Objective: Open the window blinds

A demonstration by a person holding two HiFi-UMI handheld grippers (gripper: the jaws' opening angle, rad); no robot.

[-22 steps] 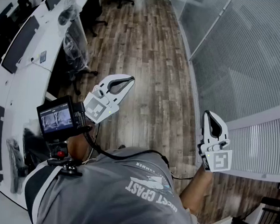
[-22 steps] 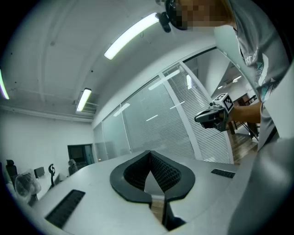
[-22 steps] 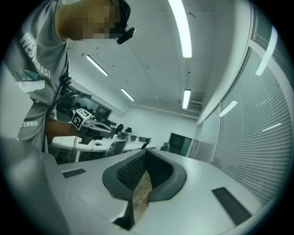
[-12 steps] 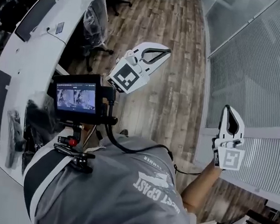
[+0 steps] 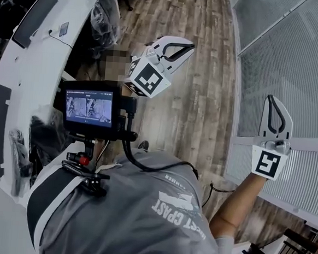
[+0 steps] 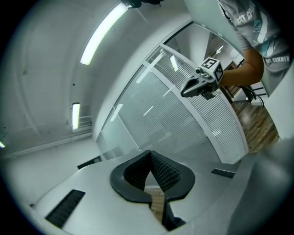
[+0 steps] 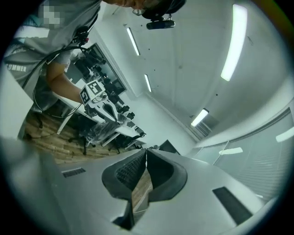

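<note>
A wood floor (image 5: pixel 199 72) runs up the middle of the head view. A glass wall (image 5: pixel 231 151) stands along its right edge and a long white desk (image 5: pixel 21 69) curves along its left.

The blinds (image 5: pixel 296 58) hang on the glass wall, filling the panels above and below a white cross rail (image 5: pixel 311 144). Their slats lie flat and shut. Dark flat panels (image 5: pixel 39 13) lie along the desk's edges, and a chair (image 5: pixel 105 15) wrapped in clear plastic stands beside its near edge.

The person's grey shirt (image 5: pixel 135 215) fills the bottom of the view. A small screen (image 5: pixel 89 106) is mounted at the chest, with a black cable (image 5: pixel 156 167) curling from it.

The right gripper (image 5: pixel 271 99) is held up on a bare forearm, pointing upward in front of the blinds at the cross rail. Whether it touches them I cannot tell. Its jaws are clenched tip to tip, with nothing between them.

The left gripper (image 5: pixel 190 45) is raised over the floor, well apart from the blinds and pointing toward them. Its jaws are likewise clenched and empty.
</note>
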